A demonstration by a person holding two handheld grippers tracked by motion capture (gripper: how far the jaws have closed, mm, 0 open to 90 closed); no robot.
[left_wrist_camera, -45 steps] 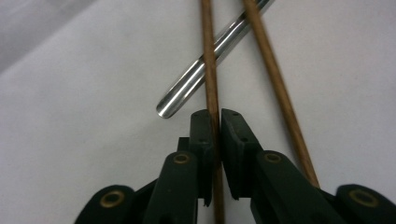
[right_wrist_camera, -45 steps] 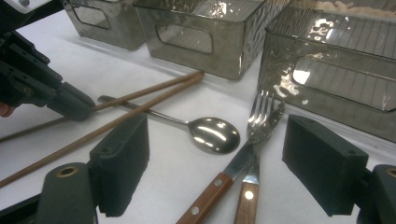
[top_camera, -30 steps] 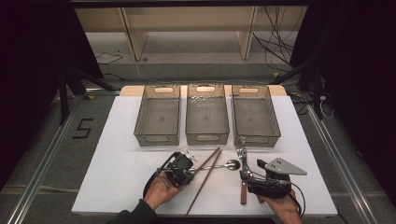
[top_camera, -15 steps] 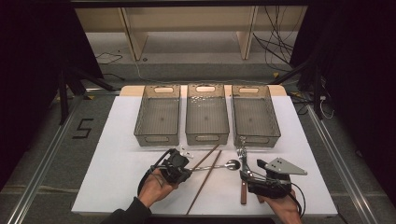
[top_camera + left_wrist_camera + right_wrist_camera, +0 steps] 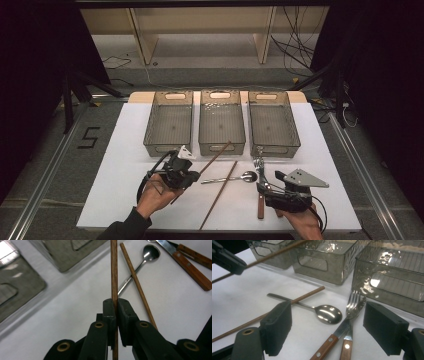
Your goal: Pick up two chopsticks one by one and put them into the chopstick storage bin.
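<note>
We see left gripper (image 5: 186,169) jaws pinching thin brown wooden chopstick (image 5: 114,270), tip angled at middle clear bin (image 5: 222,121), likely for drop-in; right gripper (image 5: 337,332) jaws spread over wooden-handled fork (image 5: 352,312).

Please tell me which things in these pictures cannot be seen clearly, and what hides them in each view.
- Held chopstick: in the left gripper view its far end is cut off by the top edge, its near end by the bottom edge.
- Knife and fork: in the right gripper view the wooden handles run off the bottom edge.
- Right gripper: in the high view its grey plate covers its body.
</note>
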